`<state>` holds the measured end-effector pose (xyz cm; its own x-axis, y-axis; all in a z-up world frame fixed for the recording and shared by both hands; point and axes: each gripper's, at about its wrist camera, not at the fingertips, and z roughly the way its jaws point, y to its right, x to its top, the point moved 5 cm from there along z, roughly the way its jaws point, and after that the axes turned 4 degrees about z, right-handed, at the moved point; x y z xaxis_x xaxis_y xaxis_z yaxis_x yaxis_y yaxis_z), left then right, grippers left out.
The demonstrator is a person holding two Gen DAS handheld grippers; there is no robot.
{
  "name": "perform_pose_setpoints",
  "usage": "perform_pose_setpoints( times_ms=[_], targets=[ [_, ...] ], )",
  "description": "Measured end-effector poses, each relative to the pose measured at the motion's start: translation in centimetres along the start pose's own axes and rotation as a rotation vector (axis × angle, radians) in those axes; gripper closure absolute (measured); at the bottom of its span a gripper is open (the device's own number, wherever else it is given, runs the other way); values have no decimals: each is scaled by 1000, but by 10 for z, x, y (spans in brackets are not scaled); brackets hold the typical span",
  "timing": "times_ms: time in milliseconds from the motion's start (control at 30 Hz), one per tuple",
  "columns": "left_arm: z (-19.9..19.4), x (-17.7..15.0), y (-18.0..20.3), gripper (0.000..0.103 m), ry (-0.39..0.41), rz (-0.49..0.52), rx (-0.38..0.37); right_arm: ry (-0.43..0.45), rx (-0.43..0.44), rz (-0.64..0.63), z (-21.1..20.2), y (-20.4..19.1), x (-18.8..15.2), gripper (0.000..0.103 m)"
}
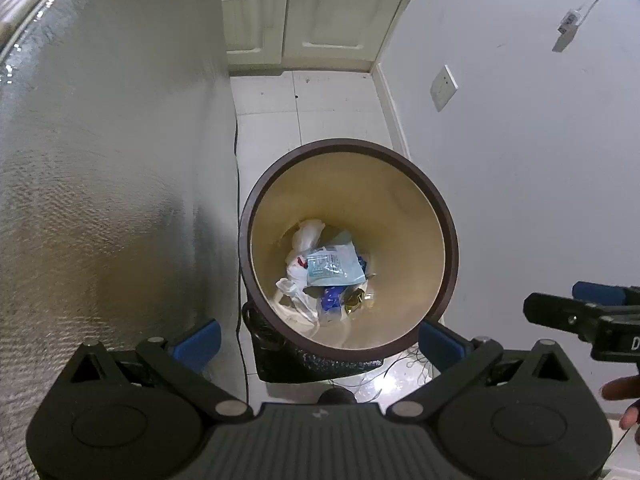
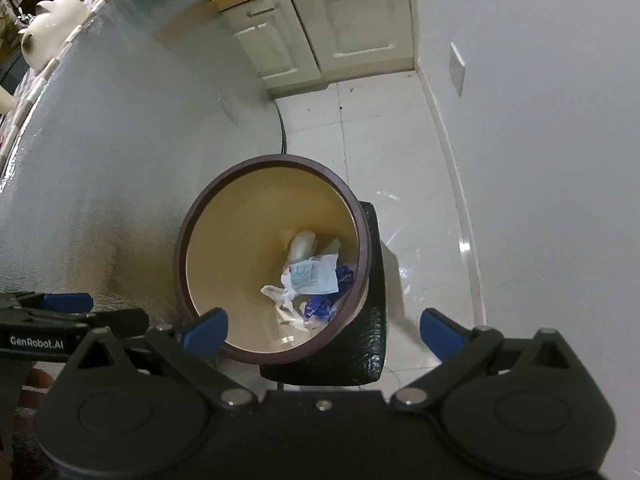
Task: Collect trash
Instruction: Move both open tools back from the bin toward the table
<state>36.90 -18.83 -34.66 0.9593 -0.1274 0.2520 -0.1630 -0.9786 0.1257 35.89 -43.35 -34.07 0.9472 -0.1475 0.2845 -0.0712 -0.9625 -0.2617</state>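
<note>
A round bin with a dark brown rim (image 1: pixel 454 256) and a cream inside stands on the tiled floor, seen from above in both views (image 2: pixel 362 216). At its bottom lies trash: a light blue packet (image 1: pixel 334 266), white plastic (image 1: pixel 298 292) and blue wrappers (image 1: pixel 330 298); the packet also shows in the right wrist view (image 2: pixel 314 276). My left gripper (image 1: pixel 318 340) is open and empty above the bin's near rim. My right gripper (image 2: pixel 324 330) is open and empty above the bin's near right side. It also shows at the right edge of the left wrist view (image 1: pixel 560 308).
A silver foil-covered surface (image 1: pixel 100 160) rises on the left, close to the bin. A white wall with a socket plate (image 1: pixel 444 88) stands on the right. Cream cabinet doors (image 1: pixel 312 12) close the far end. A black block (image 2: pixel 372 320) sits beside the bin. A cable (image 1: pixel 239 152) runs along the floor.
</note>
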Motion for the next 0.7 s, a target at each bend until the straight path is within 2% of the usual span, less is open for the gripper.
perform_pose_setpoints(
  times_ms=[433,700],
  targets=[
    [-36,-24,-2,0,49,-12,13,41,-23,-34,-39,-9,-17,0],
    [-72,-34,-1,0,110,-19,2,95,-32,-44,-69,-14,-25,0]
  ],
)
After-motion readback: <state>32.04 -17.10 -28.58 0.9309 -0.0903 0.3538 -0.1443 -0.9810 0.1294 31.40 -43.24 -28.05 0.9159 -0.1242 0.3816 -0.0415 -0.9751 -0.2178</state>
